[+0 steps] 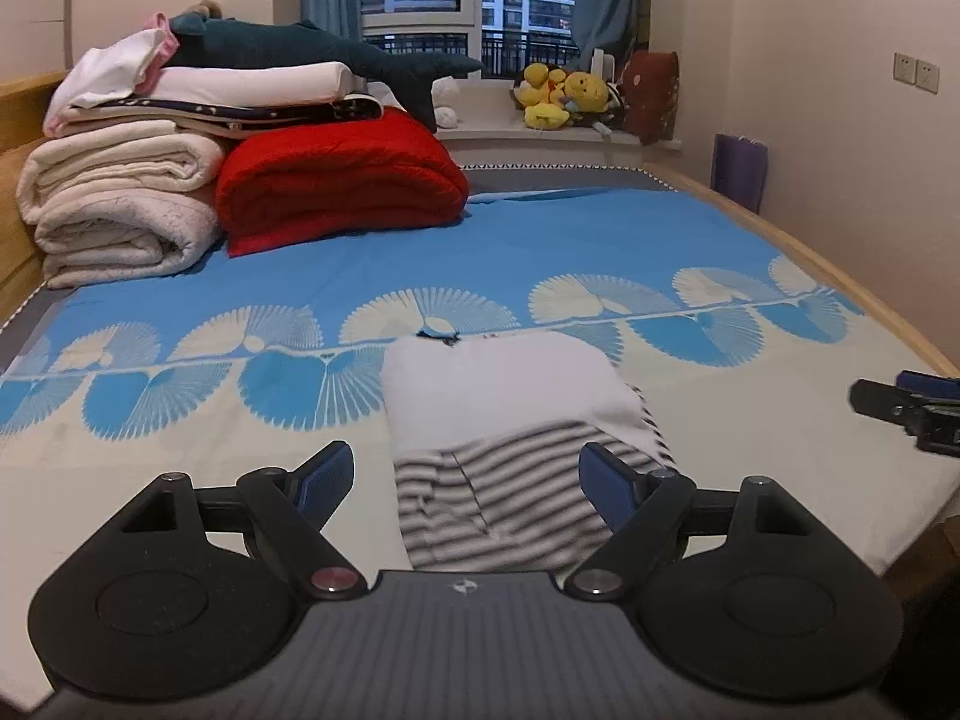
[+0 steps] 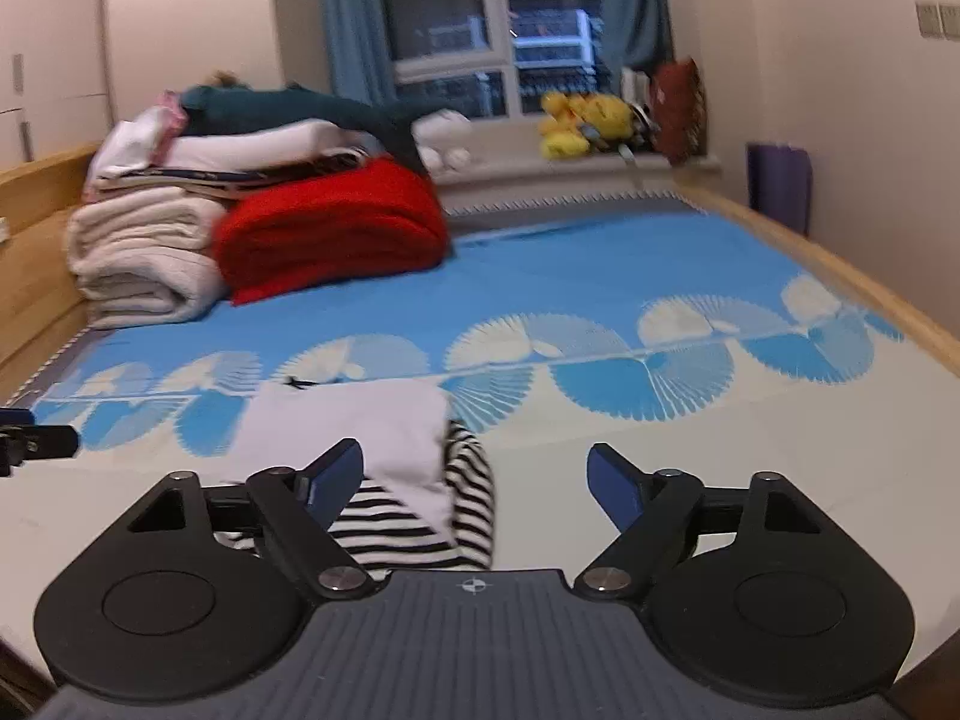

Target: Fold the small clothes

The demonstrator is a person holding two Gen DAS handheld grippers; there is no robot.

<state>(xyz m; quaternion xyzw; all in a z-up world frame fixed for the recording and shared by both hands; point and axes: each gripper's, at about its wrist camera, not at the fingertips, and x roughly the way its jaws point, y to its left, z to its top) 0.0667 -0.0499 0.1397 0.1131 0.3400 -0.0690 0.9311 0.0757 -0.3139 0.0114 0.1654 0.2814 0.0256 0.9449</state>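
Observation:
A small garment [image 1: 510, 414], white with a black-and-white striped part, lies folded on the blue and cream bedsheet [image 1: 540, 252]. My left gripper [image 1: 465, 477] hovers above its striped near end, jaws wide open with nothing between them. In the right wrist view the same garment [image 2: 372, 450] lies left of centre, its striped edge at the right. My right gripper [image 2: 477, 480] is open and empty, raised over the garment's right edge and the bare sheet [image 2: 660, 450]. The right gripper's tip [image 1: 900, 408] shows at the right edge of the left view, and the left gripper's tip [image 2: 36, 441] at the left edge of the right view.
Folded cream blankets [image 1: 120, 204], a red quilt [image 1: 342, 186] and a dark plush shark [image 1: 312, 48] are stacked at the bed's far left. Yellow plush toys [image 1: 558, 96] sit on the windowsill. A wooden bed rail [image 1: 840, 276] runs along the right, near a purple bin [image 1: 739, 165].

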